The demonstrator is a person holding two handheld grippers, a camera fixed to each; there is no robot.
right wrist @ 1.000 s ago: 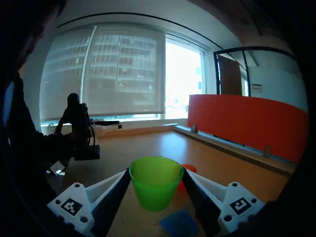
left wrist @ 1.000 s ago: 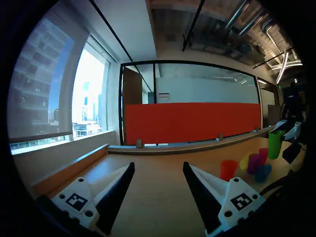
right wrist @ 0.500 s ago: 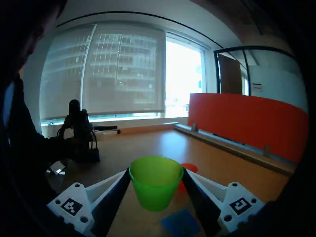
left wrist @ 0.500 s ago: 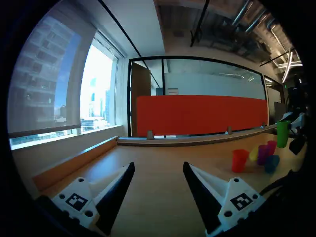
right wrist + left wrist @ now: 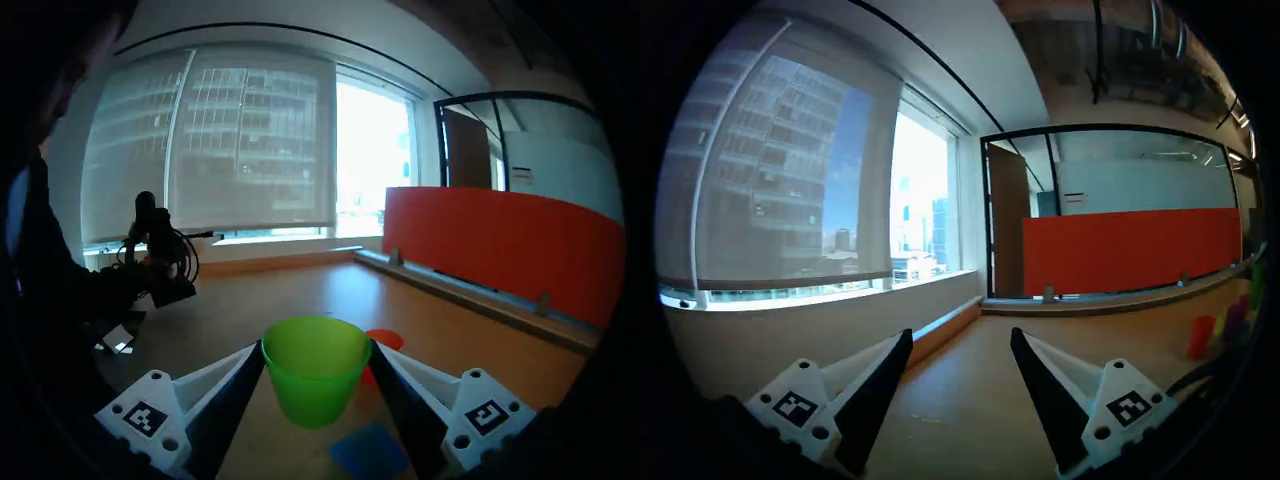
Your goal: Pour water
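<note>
My spread left gripper [image 5: 961, 333] swung away, cups [image 5: 1200, 337] now lower right; right gripper [image 5: 316, 349] still pinches green cup [image 5: 314, 380], pour pending.

I am looking at a wooden tabletop [image 5: 976, 400] that ends at a raised rail [image 5: 1120, 302] below an orange divider panel [image 5: 1128, 252]. An orange cup [image 5: 1200, 336] stands upright on the wood. A purple cup [image 5: 1234, 318] stands just beside the orange cup, on its side away from the window. In the right gripper view, a blue item [image 5: 368, 452] lies on the tabletop near the orange cup.
</note>
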